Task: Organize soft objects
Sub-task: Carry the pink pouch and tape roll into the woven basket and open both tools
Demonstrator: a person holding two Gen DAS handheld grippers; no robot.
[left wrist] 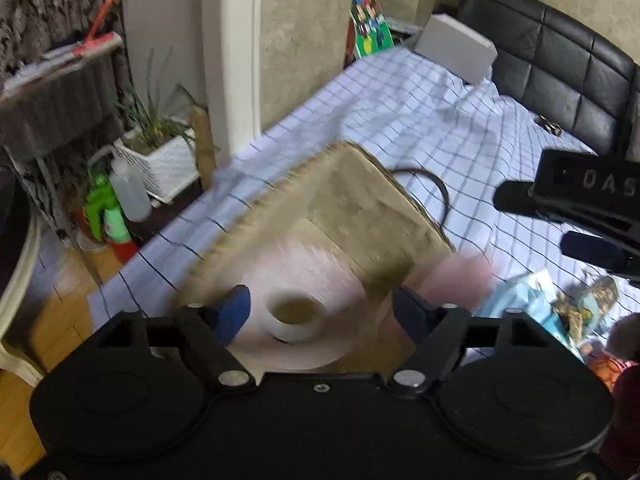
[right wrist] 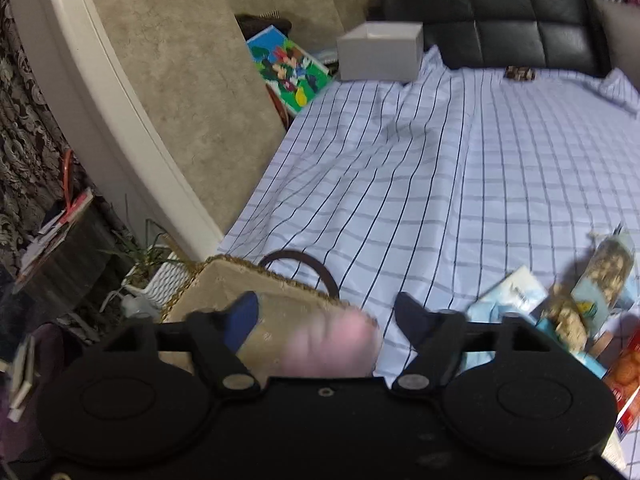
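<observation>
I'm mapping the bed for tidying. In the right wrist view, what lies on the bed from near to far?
Woven basket with its pink soft object → open stretch of checked sheet → white box → black headboard.

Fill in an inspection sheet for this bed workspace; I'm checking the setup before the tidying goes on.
Surface: bed sheet, white with dark checks, rumpled.
Job's things: woven basket on the sheet near its edge, dark handle up; white roll and a blurred pink soft thing at the basket.
Clutter: packets lying on the sheet beside the basket; grey box at the far end, by the headboard.
Grippers: left gripper open over the roll; right gripper open, pink thing between its jaws, no pad seen pressing.
Cables: nothing seen.
Surroundings: black padded headboard, picture book, potted plant, spray bottles on the floor.
</observation>
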